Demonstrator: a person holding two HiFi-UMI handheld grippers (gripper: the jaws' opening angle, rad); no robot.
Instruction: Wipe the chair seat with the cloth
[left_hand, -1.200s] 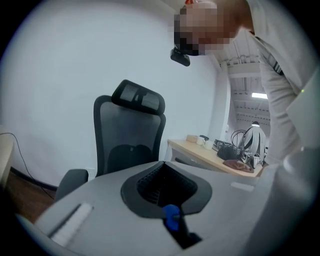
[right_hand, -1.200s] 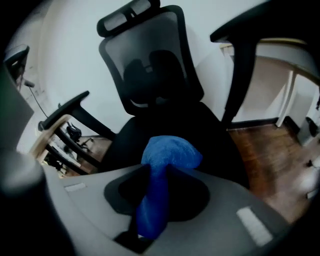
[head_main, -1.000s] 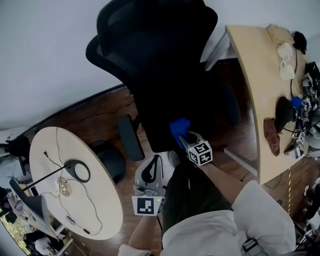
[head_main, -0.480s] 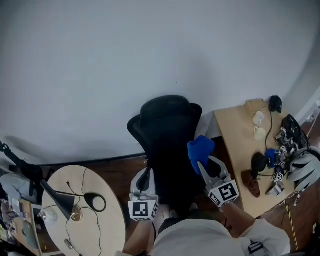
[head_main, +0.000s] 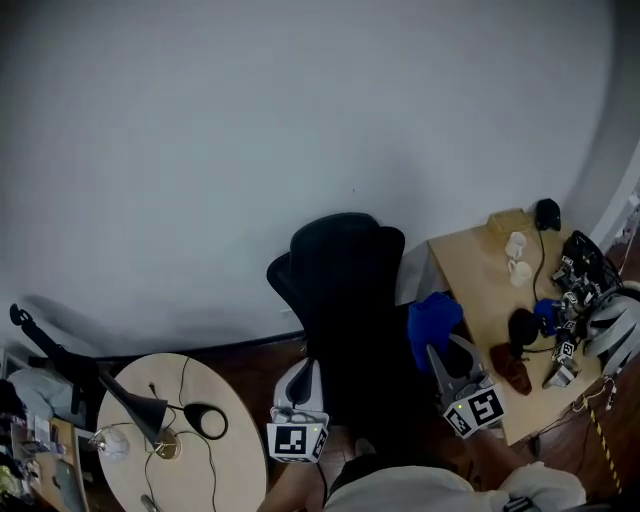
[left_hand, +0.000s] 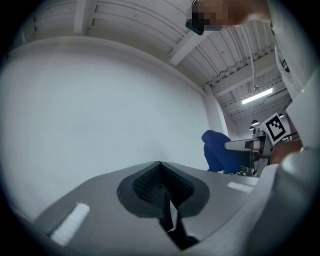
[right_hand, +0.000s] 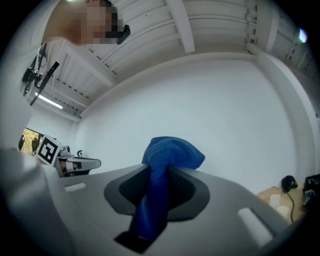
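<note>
Pale wall (head_main: 250, 150); chair (head_main: 345, 290) only in head view — right tool (head_main: 445, 352) clenched on cloth (head_main: 433, 322), left tool (head_main: 298, 372) closed empty

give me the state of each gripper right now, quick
Left gripper: shut, nothing between its jaws.
Right gripper: shut on the blue cloth.
</note>
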